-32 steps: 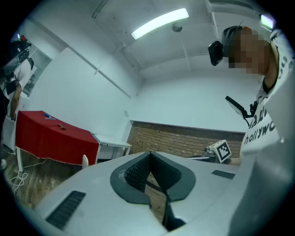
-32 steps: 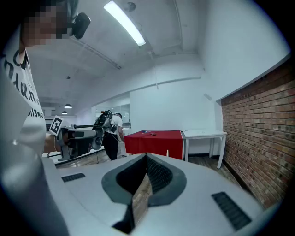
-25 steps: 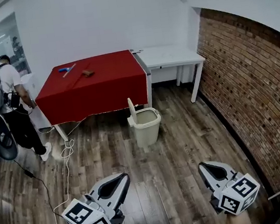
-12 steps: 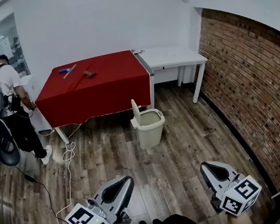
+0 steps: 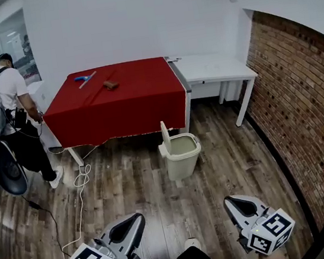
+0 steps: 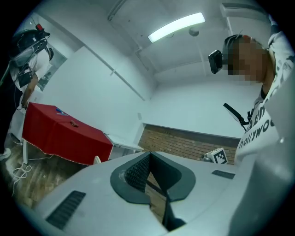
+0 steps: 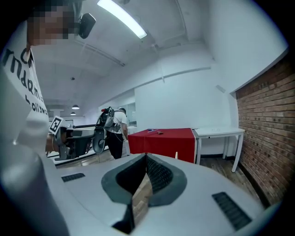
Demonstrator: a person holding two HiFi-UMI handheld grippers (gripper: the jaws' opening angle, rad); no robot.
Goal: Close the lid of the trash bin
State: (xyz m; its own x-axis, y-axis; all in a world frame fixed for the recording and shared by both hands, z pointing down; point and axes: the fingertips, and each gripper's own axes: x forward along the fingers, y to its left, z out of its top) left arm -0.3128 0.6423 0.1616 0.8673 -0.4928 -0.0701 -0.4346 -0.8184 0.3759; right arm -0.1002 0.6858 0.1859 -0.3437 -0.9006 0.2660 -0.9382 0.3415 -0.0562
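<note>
Bin (image 5: pixel 181 155) — lid (image 5: pixel 165 137) upright, open

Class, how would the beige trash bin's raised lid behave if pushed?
The lid stands upright at one edge of the trash bin, so it probably pivots and falls shut under a light push. The bin looks plastic, narrow and free-standing, so it is likely light and may slide or tip.
</note>
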